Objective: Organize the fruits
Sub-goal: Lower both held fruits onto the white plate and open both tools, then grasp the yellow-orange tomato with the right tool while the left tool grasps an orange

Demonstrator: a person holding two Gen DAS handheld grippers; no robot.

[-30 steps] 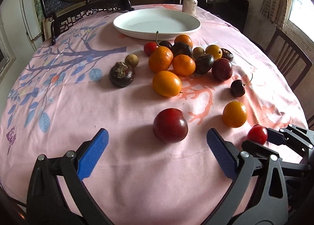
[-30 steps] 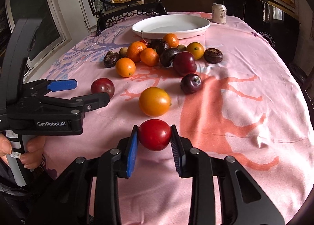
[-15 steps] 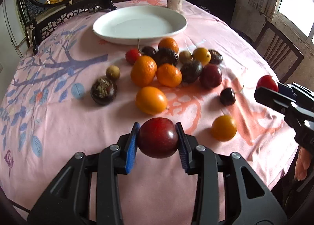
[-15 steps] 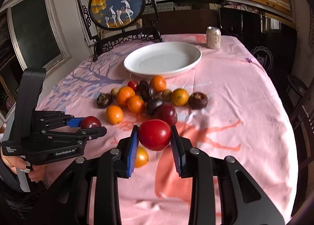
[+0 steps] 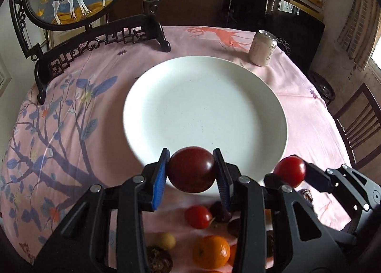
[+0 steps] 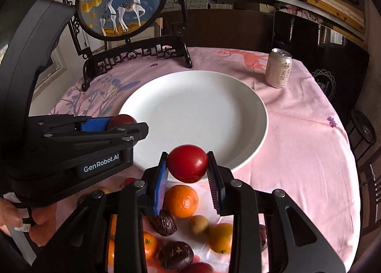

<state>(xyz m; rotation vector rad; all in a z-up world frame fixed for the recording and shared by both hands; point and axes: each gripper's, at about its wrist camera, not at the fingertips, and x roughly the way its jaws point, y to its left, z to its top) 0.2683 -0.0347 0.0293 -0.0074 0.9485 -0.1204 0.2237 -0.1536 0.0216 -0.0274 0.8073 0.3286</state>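
Note:
My left gripper (image 5: 191, 170) is shut on a dark red plum (image 5: 191, 169) and holds it in the air over the near rim of the white plate (image 5: 202, 106). My right gripper (image 6: 187, 166) is shut on a bright red plum (image 6: 187, 163) and holds it over the plate's (image 6: 197, 116) near rim, to the right of the left gripper (image 6: 119, 125). In the left wrist view the right gripper (image 5: 289, 173) shows at the right. The plate holds nothing. Several loose fruits lie below the grippers, among them an orange (image 6: 181, 200) and a small red fruit (image 5: 198, 216).
A drinks can (image 6: 278, 68) stands behind the plate at the right. A framed round deer picture on a dark stand (image 6: 123, 6) stands behind the plate at the left. A pink cloth (image 6: 309, 142) covers the table. A wooden chair (image 5: 357, 120) stands at the right edge.
Both grippers have moved forward over the fruit pile to the plate's near rim, each still holding its plum. One second ago the left gripper was open before the dark plum.

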